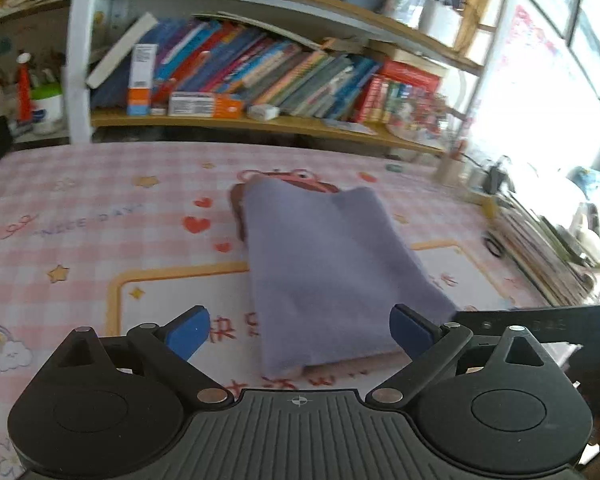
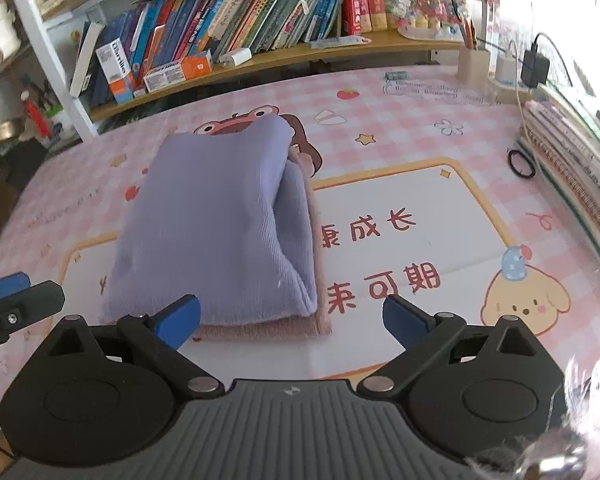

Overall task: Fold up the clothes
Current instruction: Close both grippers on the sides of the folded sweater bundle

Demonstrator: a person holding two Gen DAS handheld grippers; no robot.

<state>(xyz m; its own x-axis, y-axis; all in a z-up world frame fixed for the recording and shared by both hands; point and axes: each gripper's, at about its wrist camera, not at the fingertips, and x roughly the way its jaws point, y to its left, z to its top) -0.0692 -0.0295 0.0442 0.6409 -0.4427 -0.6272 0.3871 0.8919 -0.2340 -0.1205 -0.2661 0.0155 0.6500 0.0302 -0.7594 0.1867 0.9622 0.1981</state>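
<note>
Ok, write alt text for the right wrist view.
A folded lavender garment lies on a pink checked cartoon table mat, over a pinkish layer showing at its near edge. The right gripper is open and empty just short of it; bookshelves stand behind.

Folded garment (image 2: pixel 216 224) lies on table (image 2: pixel 440 128) before bookshelf (image 2: pixel 260 60).

Readable markings:

- Table mat (image 2: pixel 480 216) on the worktop: large red Chinese characters inside its white panel, seen upside down from the right wrist view, "成长" (image 2: pixel 384 226) in one row and "未可期" (image 2: pixel 384 286) in the next.
- Same mat, left wrist view: faint "NICE DAY" (image 1: pixel 86 222) on the pink check.
- White and orange box (image 2: pixel 116 66) on the shelf: "danlie", uncertain.
- Book spines: too blurred to read.
</note>
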